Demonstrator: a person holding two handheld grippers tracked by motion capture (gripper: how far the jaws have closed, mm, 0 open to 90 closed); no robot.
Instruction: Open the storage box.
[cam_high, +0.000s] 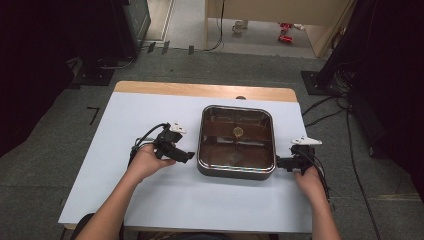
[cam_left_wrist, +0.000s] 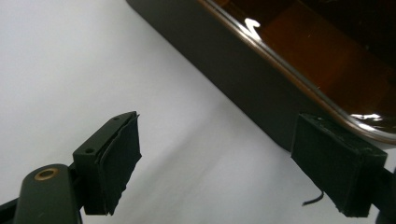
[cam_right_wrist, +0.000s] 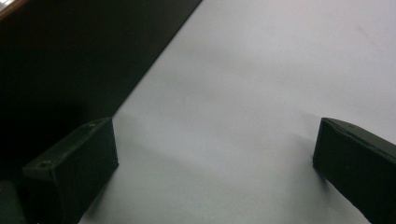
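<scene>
A square dark pan with a glass lid (cam_high: 236, 142) sits mid-table on a white sheet (cam_high: 125, 120); the left gripper (cam_high: 186, 156) and right gripper (cam_high: 278, 163) flank it, jaws spread and empty, apparently ready to close in and grip its sides.

Dark pan (cam_high: 236, 172) with glossy brown inside, white table cover (cam_high: 130, 120), black grippers

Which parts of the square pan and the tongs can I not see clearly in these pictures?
- Square pan: in the high view, glare on the glass lid blurs what lies inside.
- Pan in the right gripper view: a dark wall, cut by the frame edge.
- Right tongs: too small in the high view to judge contact with the pan.
</scene>
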